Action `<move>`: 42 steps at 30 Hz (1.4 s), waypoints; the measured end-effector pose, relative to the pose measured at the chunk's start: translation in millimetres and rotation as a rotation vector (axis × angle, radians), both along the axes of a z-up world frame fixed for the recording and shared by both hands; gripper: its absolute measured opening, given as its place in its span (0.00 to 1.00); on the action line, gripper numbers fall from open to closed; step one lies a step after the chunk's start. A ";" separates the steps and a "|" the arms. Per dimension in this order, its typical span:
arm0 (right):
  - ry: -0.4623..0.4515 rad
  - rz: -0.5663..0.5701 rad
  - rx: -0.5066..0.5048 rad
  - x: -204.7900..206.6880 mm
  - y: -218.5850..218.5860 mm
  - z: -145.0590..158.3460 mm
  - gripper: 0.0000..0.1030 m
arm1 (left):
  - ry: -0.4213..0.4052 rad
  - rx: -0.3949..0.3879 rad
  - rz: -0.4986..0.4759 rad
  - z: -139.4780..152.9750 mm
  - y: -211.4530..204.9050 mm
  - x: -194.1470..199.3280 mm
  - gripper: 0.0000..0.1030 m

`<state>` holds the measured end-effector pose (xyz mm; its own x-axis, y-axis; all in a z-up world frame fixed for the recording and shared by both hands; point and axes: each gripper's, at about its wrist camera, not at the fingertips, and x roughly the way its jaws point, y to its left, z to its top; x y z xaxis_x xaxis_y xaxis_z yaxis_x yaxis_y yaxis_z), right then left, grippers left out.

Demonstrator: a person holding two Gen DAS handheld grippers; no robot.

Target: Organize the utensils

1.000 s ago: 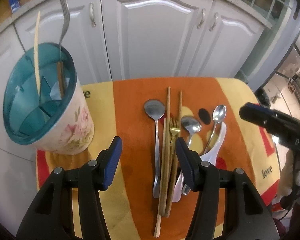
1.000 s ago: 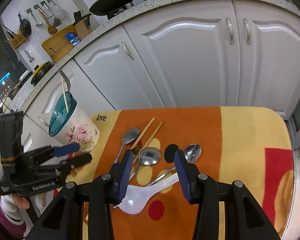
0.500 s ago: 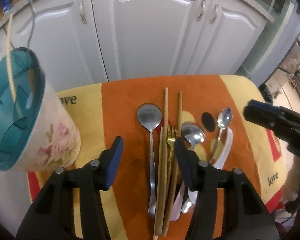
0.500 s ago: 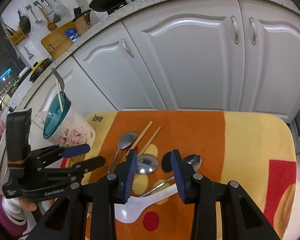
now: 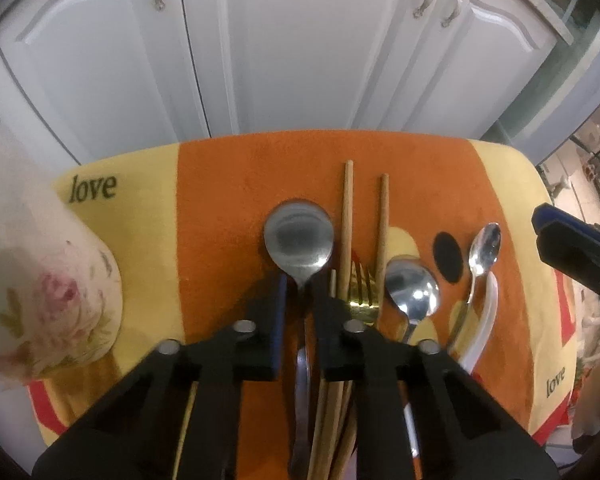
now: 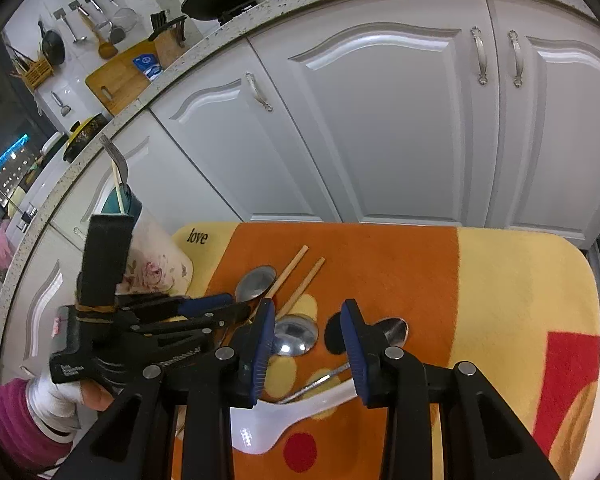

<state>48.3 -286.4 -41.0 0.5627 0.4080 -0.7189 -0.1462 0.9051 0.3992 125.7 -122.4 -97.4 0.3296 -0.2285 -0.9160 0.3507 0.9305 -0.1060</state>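
1. The floral holder (image 5: 40,292) stands at the frame's left edge in the left wrist view, left of the left gripper (image 5: 300,284).
2. That gripper's jaws are closing around the neck of the big steel spoon (image 5: 299,240); its handle runs straight down the frame between them, bowl just above. The left hand is nearer.
3. The right gripper (image 6: 306,334) hovers half open, holding nothing.
4. On the cloth (image 5: 228,200) I count: three steel spoons, one white spoon (image 5: 485,320), one gold fork (image 5: 362,284), two chopsticks (image 5: 347,216).
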 end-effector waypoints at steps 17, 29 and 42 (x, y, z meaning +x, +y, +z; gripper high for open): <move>0.165 0.061 -0.041 89.9 56.3 -38.1 0.18 | -0.043 -0.036 0.016 13.8 35.1 -23.4 0.01; 0.183 0.042 -0.151 105.3 72.8 -58.6 0.07 | -0.013 -0.056 0.049 13.1 43.9 -16.1 0.28; 0.170 0.014 0.095 84.2 28.6 -55.0 0.05 | -0.018 -0.050 0.059 8.1 25.1 8.1 0.25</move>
<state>132.5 -257.8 -96.0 0.4305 0.4851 -0.7612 -0.0817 0.8608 0.5024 133.8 -97.3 -89.3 0.3600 -0.2534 -0.8979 0.2977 0.9433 -0.1468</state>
